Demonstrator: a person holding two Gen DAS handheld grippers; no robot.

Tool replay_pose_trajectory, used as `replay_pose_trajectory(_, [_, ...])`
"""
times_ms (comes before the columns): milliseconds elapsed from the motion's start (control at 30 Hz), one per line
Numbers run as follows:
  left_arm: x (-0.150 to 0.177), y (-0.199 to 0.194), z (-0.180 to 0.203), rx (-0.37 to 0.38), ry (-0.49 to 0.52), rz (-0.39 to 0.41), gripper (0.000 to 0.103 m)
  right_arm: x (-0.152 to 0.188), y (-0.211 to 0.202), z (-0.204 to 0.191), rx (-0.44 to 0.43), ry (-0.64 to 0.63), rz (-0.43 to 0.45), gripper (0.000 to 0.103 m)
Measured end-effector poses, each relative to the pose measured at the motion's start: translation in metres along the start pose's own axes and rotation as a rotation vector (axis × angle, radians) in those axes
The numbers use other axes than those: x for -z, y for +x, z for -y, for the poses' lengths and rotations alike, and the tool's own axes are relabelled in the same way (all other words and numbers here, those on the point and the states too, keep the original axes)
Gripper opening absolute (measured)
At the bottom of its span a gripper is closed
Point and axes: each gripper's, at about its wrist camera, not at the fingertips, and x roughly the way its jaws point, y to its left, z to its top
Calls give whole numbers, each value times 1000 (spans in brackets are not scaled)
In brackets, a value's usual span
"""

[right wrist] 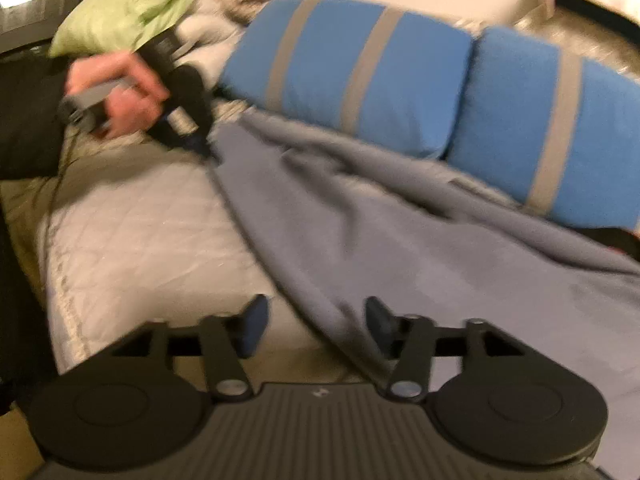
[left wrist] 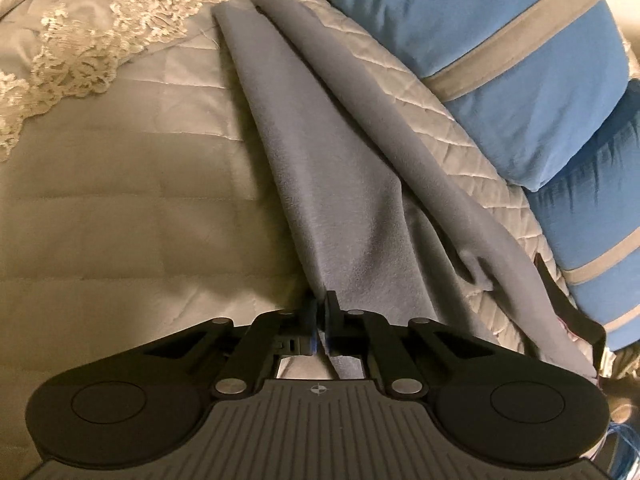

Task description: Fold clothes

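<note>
A quilted beige bedspread point(left wrist: 120, 200) carries a grey-blue fleece garment point(left wrist: 340, 220); left gripper point(left wrist: 320, 312) jaws pinch its edge, right gripper point(right wrist: 316, 320) jaws spread.

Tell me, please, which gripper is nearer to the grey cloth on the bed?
Left. The left gripper is shut on an edge of the grey cloth, so it touches it. The right gripper is open, hovering by the cloth's near edge without gripping it.
</note>
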Motion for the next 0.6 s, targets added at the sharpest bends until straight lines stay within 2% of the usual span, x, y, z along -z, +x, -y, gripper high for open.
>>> replay_pose_trajectory(67, [3,-5,-3,5,6,6,3,-3,-13,13,58,62,30,85])
replay_pose_trajectory(167, [6,-12,-9,25,4,7,3,-10,-41,36,144,154,63,89])
replay_pose_trajectory(267, [8,-15,-17,32,-14,-4,0,-15,-75,60,218,174,55,93])
replay_pose_trajectory(367, [10,-15,-28,37,-49,-47,0,-12,-105,82,259,103,-12,96])
replay_pose_trajectory(500, [14,-18,-38,77,-75,-66,1,3,-136,110,409,-24,-134,97])
replay_pose_trajectory(600, [13,-19,-41,161,-129,-76,4,16,-152,129,467,-52,-199,97])
